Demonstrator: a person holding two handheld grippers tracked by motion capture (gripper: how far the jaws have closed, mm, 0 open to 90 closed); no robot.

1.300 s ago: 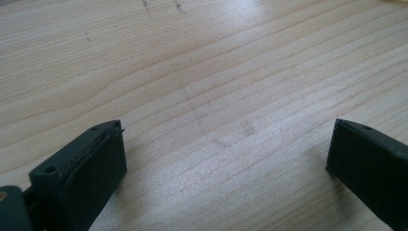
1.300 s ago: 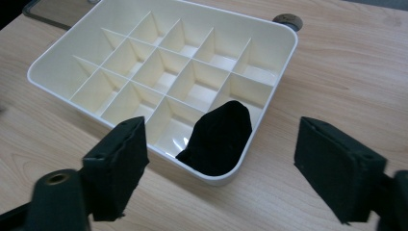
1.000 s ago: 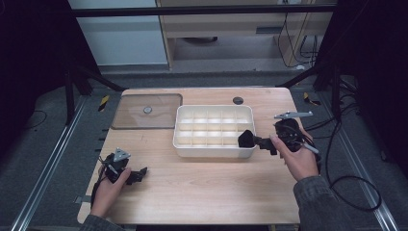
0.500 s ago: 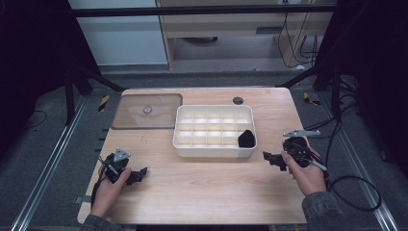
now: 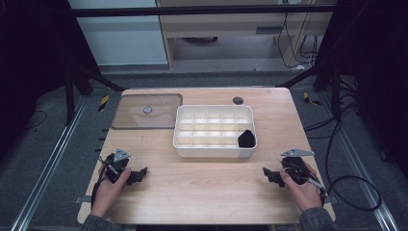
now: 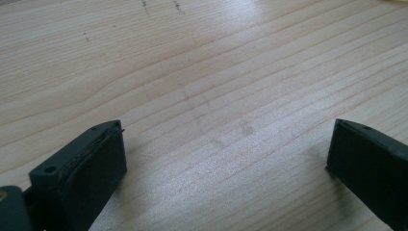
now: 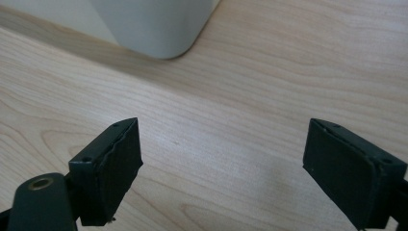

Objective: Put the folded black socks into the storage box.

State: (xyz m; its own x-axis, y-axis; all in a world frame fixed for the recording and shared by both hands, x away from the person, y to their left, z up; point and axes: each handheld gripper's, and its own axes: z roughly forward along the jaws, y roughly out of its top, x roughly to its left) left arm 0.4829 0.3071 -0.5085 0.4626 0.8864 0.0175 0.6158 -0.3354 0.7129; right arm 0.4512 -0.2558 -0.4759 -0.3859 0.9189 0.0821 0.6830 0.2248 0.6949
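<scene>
Ahead of the right claw [image 5: 269, 175], up and slightly toward the tabletop's middle, lies the small black object [image 5: 246, 138] in the near right corner compartment of the white divided tray [image 5: 214, 151]. It is a dark, rounded lump that roughly fills its cell; it looks slightly taller than wide in the high view, with a peak toward the far side, but the picture is too small to give a sure long axis or a pointing end. The tray itself runs with its long side across the tabletop [image 5: 207, 192], parallel to the near edge.

The right claw rests low over the wood, well apart from the tray, pointing inward toward the left claw [image 5: 139, 174]. Its jaws stand wide apart with nothing between them; in the right gripper view only bare wood grain lies between the black pads, and the tray's rounded near corner [image 7: 159, 29] sits beyond them, up and to the left.

The left claw lies near the tabletop's near left side, pointing toward the right claw. It is released too: the left gripper view shows both jaws spread over plain wood, gripping nothing.

Beyond the left claw, beside the tray's left end, a clear flat lid [image 5: 146, 110] with a small round knob lies on the tabletop. A dark round hole [image 5: 238, 100] sits behind the tray.
</scene>
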